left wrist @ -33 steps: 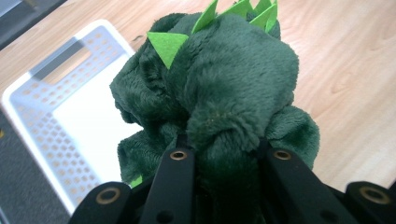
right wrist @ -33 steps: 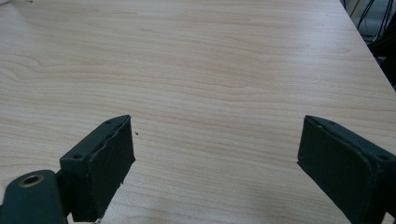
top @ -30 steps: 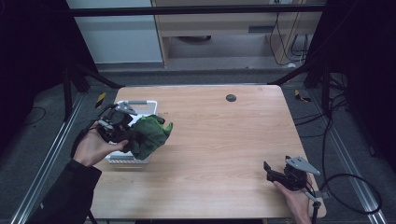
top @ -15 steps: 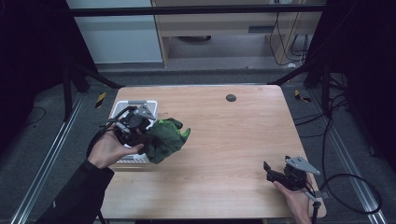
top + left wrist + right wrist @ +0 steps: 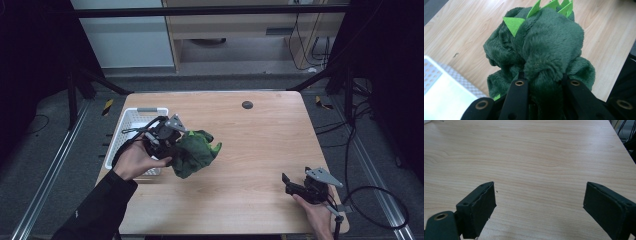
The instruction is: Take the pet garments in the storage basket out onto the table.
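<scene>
The left hand [image 5: 134, 159] reaches in over the table's left side, its left gripper [image 5: 172, 141] clamped on a dark green plush dinosaur [image 5: 195, 151] with light green felt spikes, held just right of the white perforated basket [image 5: 131, 124]. Compared with a second ago, the toy has travelled rightward, off the basket and over bare wood. The right gripper [image 5: 291, 184] sits low near the front right corner, jaws spread wide, holding nothing, unmoved. The light wooden table [image 5: 260, 145] stands on grey floor, with cables [image 5: 370, 200] at right.
</scene>
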